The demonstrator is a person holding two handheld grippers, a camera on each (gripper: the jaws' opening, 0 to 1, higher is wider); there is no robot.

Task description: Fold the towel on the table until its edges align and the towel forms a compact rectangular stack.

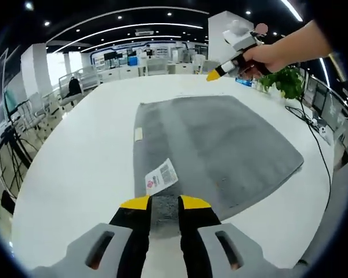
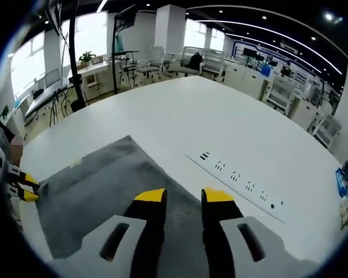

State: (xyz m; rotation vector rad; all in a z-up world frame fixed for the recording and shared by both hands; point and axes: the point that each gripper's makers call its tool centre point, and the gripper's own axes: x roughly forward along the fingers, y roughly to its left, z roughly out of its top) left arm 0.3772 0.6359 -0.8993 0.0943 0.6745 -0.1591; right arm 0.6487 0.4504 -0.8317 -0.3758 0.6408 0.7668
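In the left gripper view the left tool (image 1: 165, 202) sits nearest, its two yellow-tipped jaws closed on the near edge of the one grey towel (image 1: 220, 150), a strip of cloth pinched between them. Just beyond the jaws a white barcode label (image 1: 161, 176) lies on the towel, and a second, smaller pale tag (image 1: 138, 134) sits at its left edge. The towel lies spread flat on the round white surface (image 1: 81, 168). At the far side a person's hand (image 1: 265, 58) holds the right tool (image 1: 213, 75) above the surface, just past the towel's far edge.

In the right gripper view the right tool (image 2: 184, 197) has its two jaws slightly apart with nothing between them, hovering over the towel (image 2: 98, 197). To the right, one white power strip (image 2: 238, 184) lies flush in the surface (image 2: 180, 121). At the left rim the left tool (image 2: 28, 190) meets the towel's corner. Farther off stand office desks and chairs (image 2: 162, 63).
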